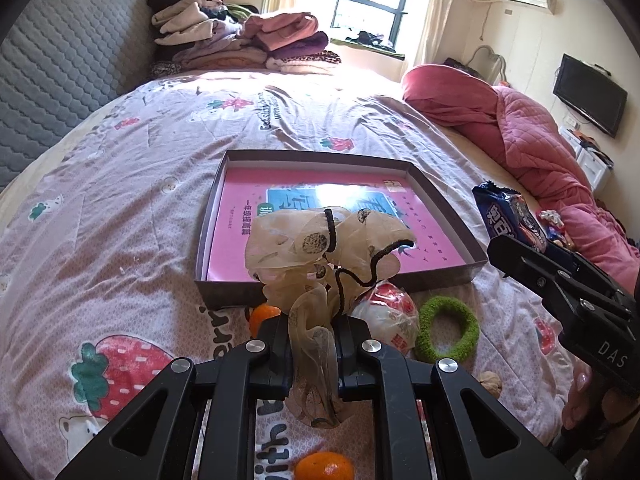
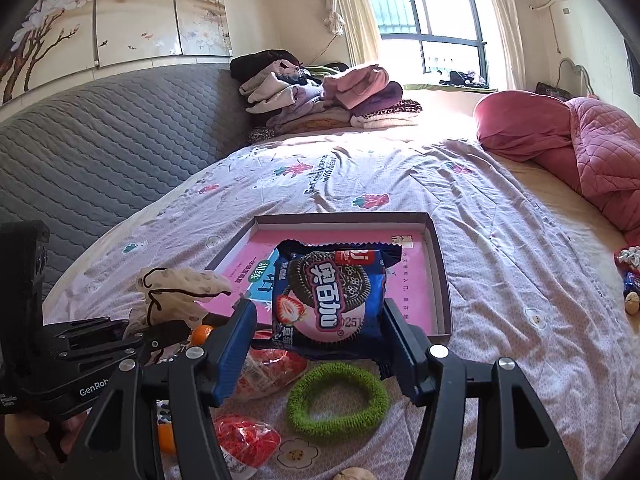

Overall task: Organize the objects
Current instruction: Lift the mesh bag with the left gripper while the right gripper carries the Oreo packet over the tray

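With the left gripper (image 1: 312, 344) clamped on the sheer beige drawstring pouch (image 1: 320, 248) and the right gripper (image 2: 320, 344) gripping the blue cookie packet (image 2: 328, 296), both just short of the shallow grey cardboard tray (image 1: 444, 196), each load should probably clear the tray's near wall before release.

The beige scrunchie (image 1: 320, 248) is covering the near wall of the box (image 1: 440, 196) and most of an orange (image 1: 262, 316) just before it. A second orange (image 1: 324, 468) is running off the picture's bottom edge. The cookie packet (image 2: 332, 296) is hiding the box's printed lining; a walnut (image 2: 356, 474) is being cropped below.
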Demonstrator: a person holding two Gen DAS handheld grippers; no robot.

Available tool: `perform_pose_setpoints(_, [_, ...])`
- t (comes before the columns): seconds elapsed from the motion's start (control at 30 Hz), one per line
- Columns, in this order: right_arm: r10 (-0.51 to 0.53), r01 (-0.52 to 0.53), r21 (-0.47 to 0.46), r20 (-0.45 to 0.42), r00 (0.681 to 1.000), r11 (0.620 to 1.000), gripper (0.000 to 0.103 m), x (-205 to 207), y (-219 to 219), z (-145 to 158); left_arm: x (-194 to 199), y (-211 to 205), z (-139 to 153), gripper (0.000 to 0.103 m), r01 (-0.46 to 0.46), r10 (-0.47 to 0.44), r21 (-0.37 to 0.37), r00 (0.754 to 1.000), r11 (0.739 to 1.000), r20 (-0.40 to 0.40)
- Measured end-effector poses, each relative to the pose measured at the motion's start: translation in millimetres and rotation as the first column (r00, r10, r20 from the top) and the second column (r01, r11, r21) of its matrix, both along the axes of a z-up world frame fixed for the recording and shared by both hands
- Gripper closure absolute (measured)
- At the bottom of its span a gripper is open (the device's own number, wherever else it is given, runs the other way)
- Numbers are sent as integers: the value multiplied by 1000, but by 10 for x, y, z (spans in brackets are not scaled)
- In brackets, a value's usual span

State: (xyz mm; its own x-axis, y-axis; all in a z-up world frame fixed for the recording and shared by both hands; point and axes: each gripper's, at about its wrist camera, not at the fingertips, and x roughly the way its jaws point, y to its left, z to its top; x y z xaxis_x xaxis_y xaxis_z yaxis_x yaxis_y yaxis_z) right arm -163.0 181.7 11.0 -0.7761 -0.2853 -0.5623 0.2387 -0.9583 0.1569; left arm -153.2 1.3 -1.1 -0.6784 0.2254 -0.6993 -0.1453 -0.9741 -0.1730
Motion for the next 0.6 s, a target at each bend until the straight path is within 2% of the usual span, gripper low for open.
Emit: perform_pose_setpoints(0.6, [11, -10, -7, 9, 1000, 1000, 41, -594, 238, -120, -604, 85, -34, 88, -34, 34, -25, 999, 999, 18])
